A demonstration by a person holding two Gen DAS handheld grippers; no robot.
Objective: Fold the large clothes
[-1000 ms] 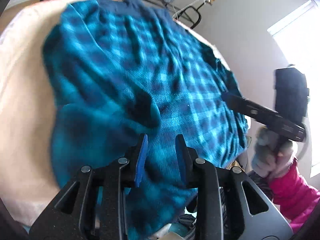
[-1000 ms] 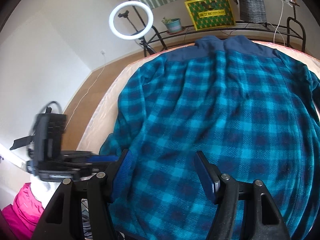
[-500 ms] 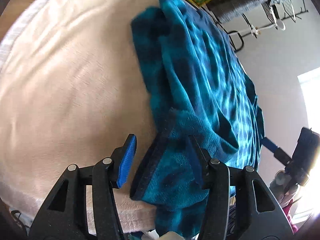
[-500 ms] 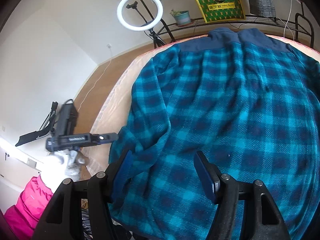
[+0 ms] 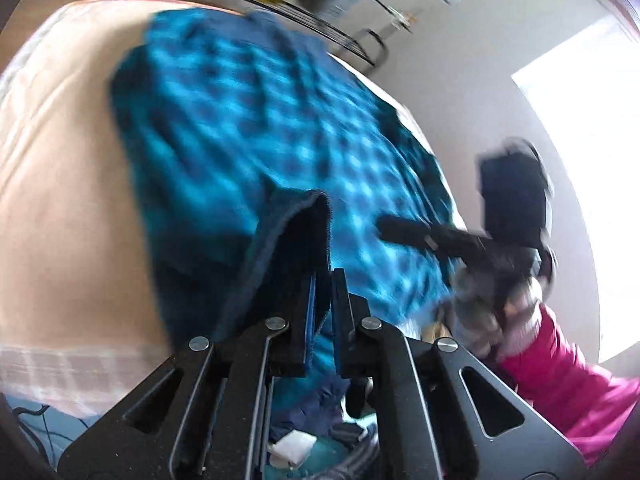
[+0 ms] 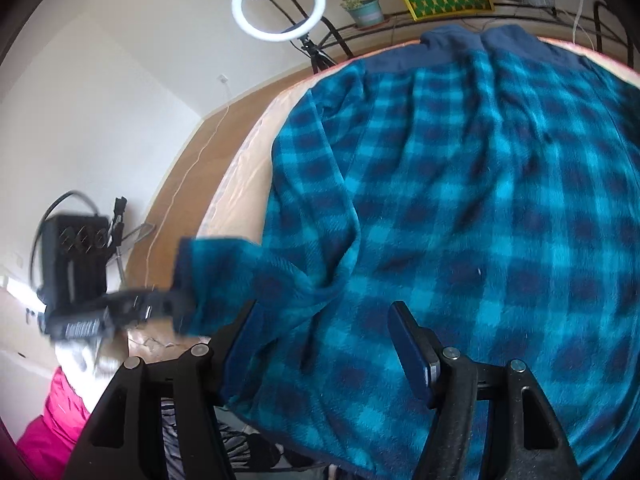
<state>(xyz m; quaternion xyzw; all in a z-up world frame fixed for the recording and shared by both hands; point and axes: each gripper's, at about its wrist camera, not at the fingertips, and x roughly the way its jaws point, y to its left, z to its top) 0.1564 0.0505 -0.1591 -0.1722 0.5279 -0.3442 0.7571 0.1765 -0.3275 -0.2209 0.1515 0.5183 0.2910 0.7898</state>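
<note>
Blue checked shirt [image 6: 480, 208] lies spread on the bed [image 5: 60, 184], collar toward the ring light [image 6: 279, 0] at the far edge. Left gripper [image 5: 323, 280] is clenched on the shirt's sleeve cuff [image 5: 308, 232], lifted off the bed. Right gripper [image 6: 324, 340] hovers over the shirt's near hem, jaws spread wide, grasping nothing.

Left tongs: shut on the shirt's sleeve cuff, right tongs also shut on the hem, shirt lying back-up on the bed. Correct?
Not quite. The right tongs are open, jaws spread above the plaid shirt and gripping nothing, as the right wrist view shows. The rest holds: the left tongs are shut on the sleeve cuff, and the shirt lies back-up on the bed.
</note>
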